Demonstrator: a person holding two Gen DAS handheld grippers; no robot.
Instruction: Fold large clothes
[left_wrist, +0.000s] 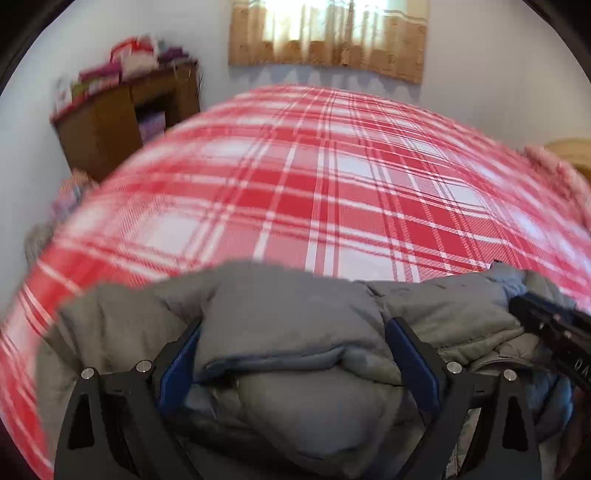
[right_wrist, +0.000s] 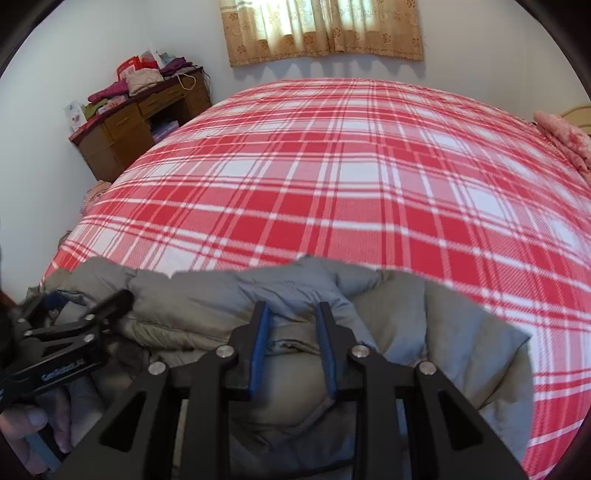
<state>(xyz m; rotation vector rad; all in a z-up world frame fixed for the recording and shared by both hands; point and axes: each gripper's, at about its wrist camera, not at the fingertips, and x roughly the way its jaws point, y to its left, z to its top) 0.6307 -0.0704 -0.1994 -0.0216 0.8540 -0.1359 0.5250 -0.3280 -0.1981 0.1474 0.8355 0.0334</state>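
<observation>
Folding step: grey padded jacket (right_wrist: 295, 295) bunched at bed (right_wrist: 332, 166) near edge.
Left gripper (left_wrist: 291, 343): wide, straddling a fold, ungripped.
Right gripper (right_wrist: 291, 325): narrow, empty.
Next: close on fold.

White walls (right_wrist: 92, 55), tan-curtained bright window (right_wrist: 321, 29), cluttered wooden desk (right_wrist: 140, 122), red-plaid bed (right_wrist: 332, 166).

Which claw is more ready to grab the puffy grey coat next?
Probably the left. The left claw stands wide open with a thick fold of the grey coat between its fingers. The right claw is only slightly open, above the coat.
</observation>
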